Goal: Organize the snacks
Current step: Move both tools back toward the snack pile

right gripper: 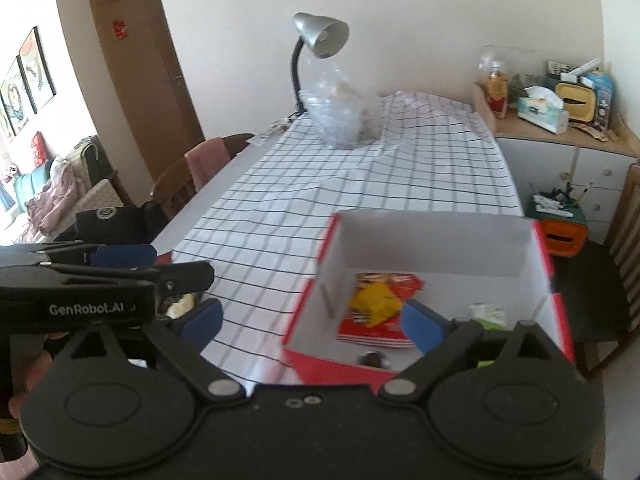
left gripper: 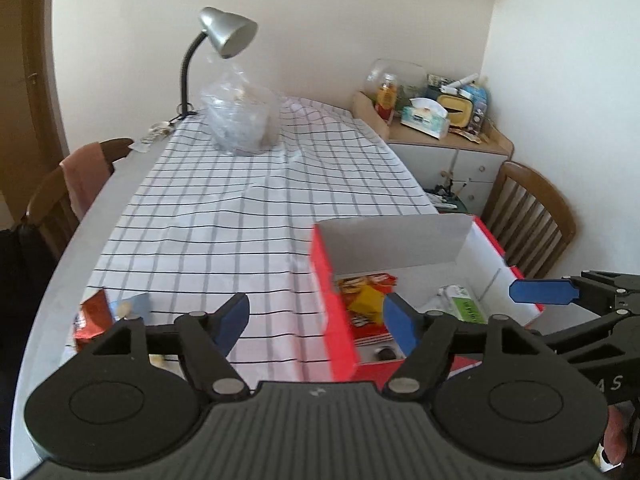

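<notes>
An open red box with a white inside [left gripper: 400,240] [right gripper: 432,236] stands on the checked cloth at the near right. In it lie a red snack packet [right gripper: 400,280], a yellow packet [left gripper: 366,300] [right gripper: 374,300], a green-and-white packet [left gripper: 466,304] [right gripper: 486,314] and a small dark round piece [right gripper: 372,358]. My left gripper [left gripper: 316,322] is open and empty, left of the box's near corner. My right gripper [right gripper: 312,322] is open and empty at the box's near edge. A red-brown packet [left gripper: 94,314] and a blue-white packet [left gripper: 134,306] lie on the table to the left.
At the far end stand a crumpled clear plastic bag [left gripper: 240,120] and a silver desk lamp [left gripper: 228,32]. Wooden chairs stand on the left [left gripper: 60,196] and on the right [left gripper: 528,216]. A cluttered sideboard [left gripper: 440,144] fills the back right corner.
</notes>
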A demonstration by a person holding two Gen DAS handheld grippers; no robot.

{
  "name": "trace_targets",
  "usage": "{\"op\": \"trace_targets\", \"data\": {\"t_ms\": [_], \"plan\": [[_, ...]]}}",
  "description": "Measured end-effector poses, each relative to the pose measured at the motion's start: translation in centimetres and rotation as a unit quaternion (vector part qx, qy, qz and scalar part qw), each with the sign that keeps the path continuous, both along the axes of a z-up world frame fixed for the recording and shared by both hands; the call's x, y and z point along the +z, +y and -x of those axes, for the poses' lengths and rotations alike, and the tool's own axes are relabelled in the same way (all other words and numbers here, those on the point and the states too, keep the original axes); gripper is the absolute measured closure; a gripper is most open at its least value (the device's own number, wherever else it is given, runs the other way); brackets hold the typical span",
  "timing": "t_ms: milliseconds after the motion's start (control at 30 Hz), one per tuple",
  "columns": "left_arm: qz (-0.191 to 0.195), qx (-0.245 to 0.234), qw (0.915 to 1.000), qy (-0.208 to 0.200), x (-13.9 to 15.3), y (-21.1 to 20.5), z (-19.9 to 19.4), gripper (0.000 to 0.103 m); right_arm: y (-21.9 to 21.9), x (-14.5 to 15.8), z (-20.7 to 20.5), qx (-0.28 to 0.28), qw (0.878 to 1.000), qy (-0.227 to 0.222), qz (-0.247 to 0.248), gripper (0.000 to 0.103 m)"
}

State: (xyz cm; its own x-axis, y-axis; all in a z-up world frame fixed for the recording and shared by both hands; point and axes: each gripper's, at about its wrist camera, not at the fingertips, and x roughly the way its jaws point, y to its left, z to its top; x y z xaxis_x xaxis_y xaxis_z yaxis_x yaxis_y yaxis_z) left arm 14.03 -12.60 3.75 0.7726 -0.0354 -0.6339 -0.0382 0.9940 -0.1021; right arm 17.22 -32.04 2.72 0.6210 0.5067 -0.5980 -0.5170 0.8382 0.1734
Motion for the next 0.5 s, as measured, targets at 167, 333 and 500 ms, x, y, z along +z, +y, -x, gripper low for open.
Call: {"op": "trace_targets", "data": {"t_ms": [167, 333, 500], "plan": [[0.002, 0.005, 1.0000, -0.002, -0.4, 3.9, 1.2, 0.028, 3.6, -0.2, 1.1, 0.014, 1.000, 0.005, -0.006, 0.001], [-0.004, 0.008, 0.9999, -0.007, -0.8, 7.3, 2.0, 0.023, 7.0, -0.6, 1.6, 0.018, 1.000, 0.017, -0.014, 0.000], [0.005, 0.008, 1.0000, -0.004, -1.5, 10.8, 2.3, 0.020, 10.2, -1.2, 2.1, 0.018, 0.999, 0.024, -0.015, 0.000]]}}
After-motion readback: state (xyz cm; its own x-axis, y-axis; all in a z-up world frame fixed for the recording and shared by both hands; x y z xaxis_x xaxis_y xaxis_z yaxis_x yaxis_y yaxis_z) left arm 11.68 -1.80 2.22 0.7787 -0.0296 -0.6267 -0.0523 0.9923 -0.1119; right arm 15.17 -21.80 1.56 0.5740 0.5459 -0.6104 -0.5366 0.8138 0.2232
